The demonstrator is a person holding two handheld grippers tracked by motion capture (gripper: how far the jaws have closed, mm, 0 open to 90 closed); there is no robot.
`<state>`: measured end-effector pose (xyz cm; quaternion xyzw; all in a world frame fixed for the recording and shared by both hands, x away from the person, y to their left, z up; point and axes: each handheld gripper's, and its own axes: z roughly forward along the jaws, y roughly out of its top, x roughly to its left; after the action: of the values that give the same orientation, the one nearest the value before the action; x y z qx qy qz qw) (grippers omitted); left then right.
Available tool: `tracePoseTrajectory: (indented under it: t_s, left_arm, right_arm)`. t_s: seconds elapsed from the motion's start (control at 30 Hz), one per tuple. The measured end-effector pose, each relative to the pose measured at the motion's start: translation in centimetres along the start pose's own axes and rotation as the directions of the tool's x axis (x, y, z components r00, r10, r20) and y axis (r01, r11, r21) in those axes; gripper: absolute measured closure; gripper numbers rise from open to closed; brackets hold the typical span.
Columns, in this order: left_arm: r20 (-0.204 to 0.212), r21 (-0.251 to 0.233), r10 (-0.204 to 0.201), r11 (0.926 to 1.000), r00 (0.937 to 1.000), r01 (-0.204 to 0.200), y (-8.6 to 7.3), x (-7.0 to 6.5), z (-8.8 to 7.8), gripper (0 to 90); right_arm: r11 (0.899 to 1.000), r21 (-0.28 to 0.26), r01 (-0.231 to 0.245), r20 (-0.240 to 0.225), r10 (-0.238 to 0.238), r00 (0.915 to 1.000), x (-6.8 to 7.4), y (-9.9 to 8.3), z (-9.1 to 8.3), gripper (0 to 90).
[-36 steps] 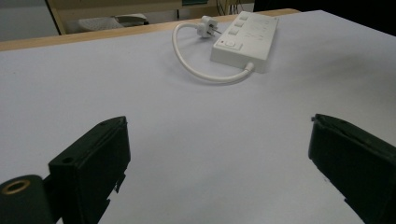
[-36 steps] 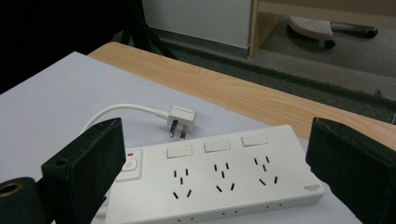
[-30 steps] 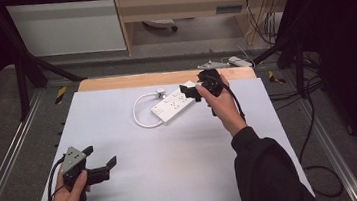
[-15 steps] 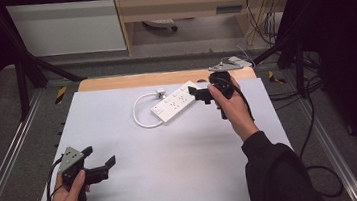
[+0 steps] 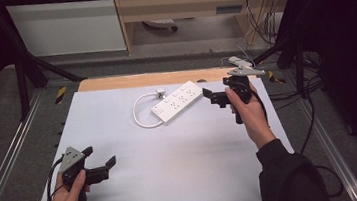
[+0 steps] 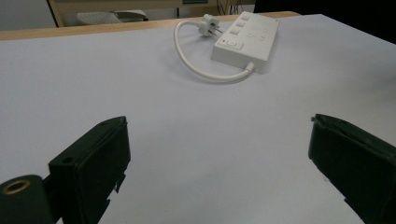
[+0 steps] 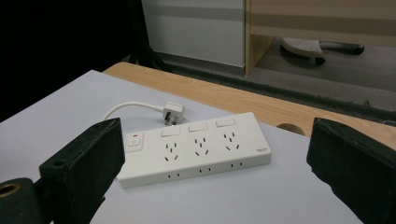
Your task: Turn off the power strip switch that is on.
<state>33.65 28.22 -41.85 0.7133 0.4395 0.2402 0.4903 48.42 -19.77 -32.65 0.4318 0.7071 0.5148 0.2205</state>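
Power strip (image 5: 177, 101) lies untouched near our table's (image 5: 185, 180) far edge as our right gripper (image 5: 215, 97), jaws spread, has backed off it, suggesting realignment, while our left gripper (image 5: 101, 160) waits open at the near-left corner.

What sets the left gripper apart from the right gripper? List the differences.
The left gripper is at the near left corner of the table, far from the power strip; the right gripper is at the far right, just beside the strip's end. The left gripper sits low by the table surface; the right gripper seems raised above it. Both are open, hold nothing, and point toward the power strip.
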Motion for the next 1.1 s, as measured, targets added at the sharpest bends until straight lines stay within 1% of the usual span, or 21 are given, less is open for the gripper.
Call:
tracePoseTrajectory:
  t_s: [0.17,0.27,0.37,0.43,0.47,0.57,0.8,0.93,1.0,1.1]
  left_arm:
    - [-0.003,0.003,0.003,1.0000,1.0000,-0.003,0.0,0.0,0.0,5.4]
    - [-0.005,0.004,0.004,1.0000,1.0000,-0.004,0.0,0.1,0.0,5.4]
    - [-0.007,0.005,0.003,1.0000,1.0000,-0.003,0.0,0.1,0.0,5.4]
    - [-0.007,0.005,0.002,1.0000,1.0000,-0.002,0.0,0.0,0.0,5.4]
    - [-0.007,0.005,0.002,1.0000,1.0000,-0.002,0.0,0.0,-0.1,5.4]
    - [-0.008,0.006,0.001,1.0000,1.0000,-0.001,-0.1,0.0,-0.1,5.4]
    - [-0.010,0.007,0.001,1.0000,1.0000,-0.001,-0.1,0.1,0.0,5.4]
    - [-0.011,0.005,-0.001,1.0000,0.9999,0.001,-0.1,0.1,-0.1,5.4]
    - [-0.011,0.005,-0.002,1.0000,0.9999,0.002,-0.1,0.1,-0.1,5.4]
    - [-0.013,0.003,-0.004,1.0000,0.9999,0.004,-0.1,0.1,-0.1,5.4]
  right_arm:
    - [1.000,-0.018,0.005,0.011,-0.005,0.9999,-0.5,-0.6,-1.6,4.6]
    - [0.999,-0.017,0.027,0.033,-0.027,0.9991,-0.7,-1.0,-2.5,4.5]
    - [0.999,-0.014,0.041,0.040,-0.040,0.9984,-0.9,-1.6,-3.2,4.4]
    - [0.999,-0.014,0.042,0.039,-0.041,0.9984,-1.0,-2.1,-3.6,4.4]
    - [0.999,-0.015,0.041,0.031,-0.041,0.9987,-1.0,-2.3,-3.8,4.3]
    - [0.999,-0.017,0.049,0.034,-0.049,0.9982,-0.9,-2.9,-4.5,4.3]
    - [0.996,-0.015,0.086,0.031,-0.085,0.9959,-0.7,-4.0,-5.8,6.8]
    - [0.996,-0.037,0.083,0.026,-0.082,0.9963,-0.7,-4.7,-6.5,6.1]
    - [0.996,-0.046,0.077,0.030,-0.076,0.9967,-0.7,-5.1,-6.8,6.2]
    - [0.995,-0.054,0.084,0.043,-0.081,0.9958,-0.6,-5.5,-7.3,6.3]
